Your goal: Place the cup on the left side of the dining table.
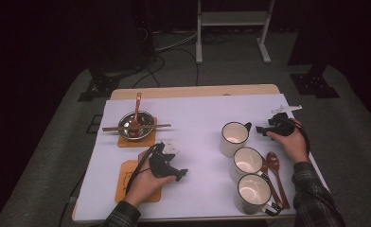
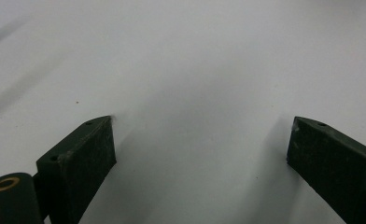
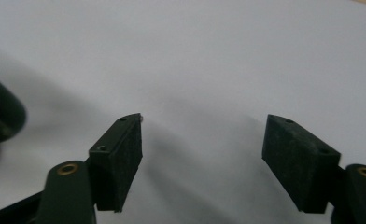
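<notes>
Your left gripper point(image 1: 180, 174) jaws apart over white cloth point(image 1: 198, 113), your right gripper point(image 1: 260, 128) jaws apart beside far mug point(image 1: 234, 138), nothing held.

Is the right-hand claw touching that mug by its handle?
Apart. In the high view, white table cover shows between the right gripper and the farthest mug; the right gripper view shows nothing between its open fingers.
</notes>
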`<move>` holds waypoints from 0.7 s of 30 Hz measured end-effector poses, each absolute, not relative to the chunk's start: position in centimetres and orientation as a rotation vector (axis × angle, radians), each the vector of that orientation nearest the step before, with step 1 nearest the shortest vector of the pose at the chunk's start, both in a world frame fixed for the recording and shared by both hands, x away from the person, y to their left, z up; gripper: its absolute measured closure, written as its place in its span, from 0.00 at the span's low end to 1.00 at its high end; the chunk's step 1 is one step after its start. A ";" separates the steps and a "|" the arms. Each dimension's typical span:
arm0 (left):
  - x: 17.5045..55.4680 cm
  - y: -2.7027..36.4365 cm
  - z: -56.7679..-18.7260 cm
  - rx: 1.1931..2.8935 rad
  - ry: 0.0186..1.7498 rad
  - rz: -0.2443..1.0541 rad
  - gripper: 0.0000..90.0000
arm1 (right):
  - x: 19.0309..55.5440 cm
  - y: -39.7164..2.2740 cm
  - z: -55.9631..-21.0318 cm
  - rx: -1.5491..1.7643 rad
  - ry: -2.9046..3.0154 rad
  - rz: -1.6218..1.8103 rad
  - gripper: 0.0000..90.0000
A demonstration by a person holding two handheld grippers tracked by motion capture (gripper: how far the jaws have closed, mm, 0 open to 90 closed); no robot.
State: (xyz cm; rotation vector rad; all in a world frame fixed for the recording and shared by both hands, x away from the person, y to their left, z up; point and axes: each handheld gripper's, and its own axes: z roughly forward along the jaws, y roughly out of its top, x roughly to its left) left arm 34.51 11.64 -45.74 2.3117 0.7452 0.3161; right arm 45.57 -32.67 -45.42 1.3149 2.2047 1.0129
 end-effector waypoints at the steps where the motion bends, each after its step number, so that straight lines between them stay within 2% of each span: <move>1: 34.5 11.6 -45.7 2.310 0.747 0.316 0.07 | 45.4 -32.7 -45.2 1.312 2.206 1.014 0.32; 11: 34.5 11.6 -45.7 2.311 0.751 0.318 0.07 | 42.9 -32.8 -43.9 1.325 2.233 1.068 0.43; 21: 34.5 11.6 -45.7 2.310 0.753 0.319 0.07 | 40.7 -32.0 -42.9 1.279 2.281 1.143 0.50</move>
